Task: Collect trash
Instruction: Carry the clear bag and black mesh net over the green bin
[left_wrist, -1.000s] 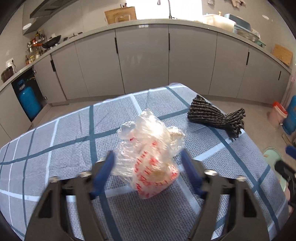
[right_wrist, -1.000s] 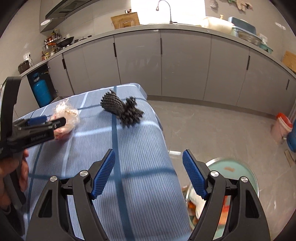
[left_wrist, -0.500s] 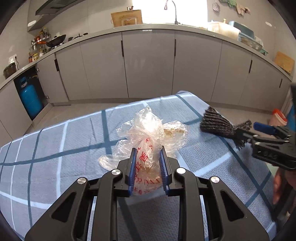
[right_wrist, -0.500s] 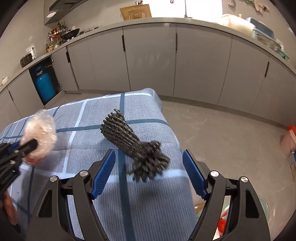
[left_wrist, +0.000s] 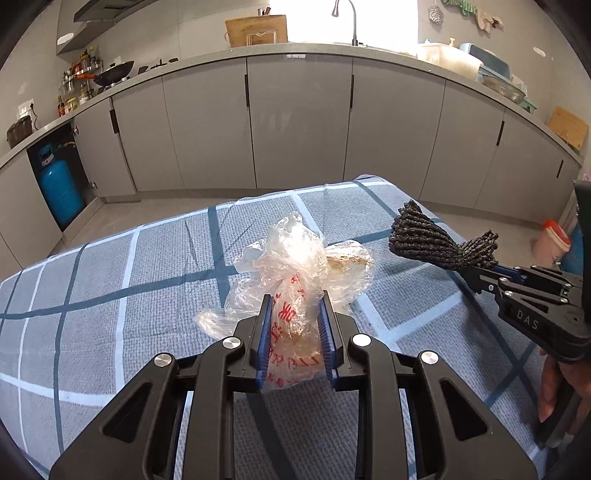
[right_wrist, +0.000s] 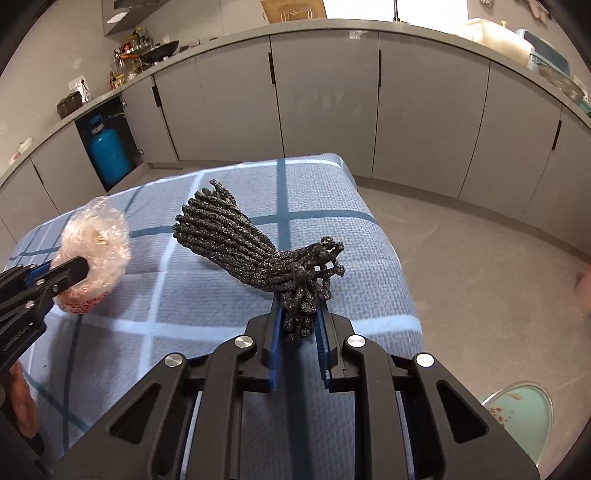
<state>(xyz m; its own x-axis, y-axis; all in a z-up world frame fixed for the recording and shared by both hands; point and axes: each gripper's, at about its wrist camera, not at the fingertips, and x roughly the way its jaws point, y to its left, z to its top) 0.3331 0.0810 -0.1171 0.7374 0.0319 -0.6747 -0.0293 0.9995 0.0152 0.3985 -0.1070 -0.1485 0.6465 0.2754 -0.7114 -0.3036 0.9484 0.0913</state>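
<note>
Trash bag (left_wrist: 295, 280) clenched in left claw (left_wrist: 294, 314), cord bundle (right_wrist: 258, 254) in right claw (right_wrist: 298, 317), above checked tablecloth (left_wrist: 110, 295).

1. We see a tablecloth (left_wrist: 110, 280) of grey-blue colour with dark blue and white lines in a check pattern.
2. The plastic bag (left_wrist: 295, 280) is clear, with red print.
3. The rope bundle (right_wrist: 251, 251) is dark grey, speckled.
4. Both grippers are black with blue pads (right_wrist: 275, 354).
5. The gas bottle (right_wrist: 107, 155) is blue; the cabinets (left_wrist: 295, 122) are grey.

On the table (left_wrist: 110, 295), the plastic bag (left_wrist: 295, 266) sits left of the cord bundle (left_wrist: 436, 240) — cabinets (left_wrist: 295, 122) behind.
</note>
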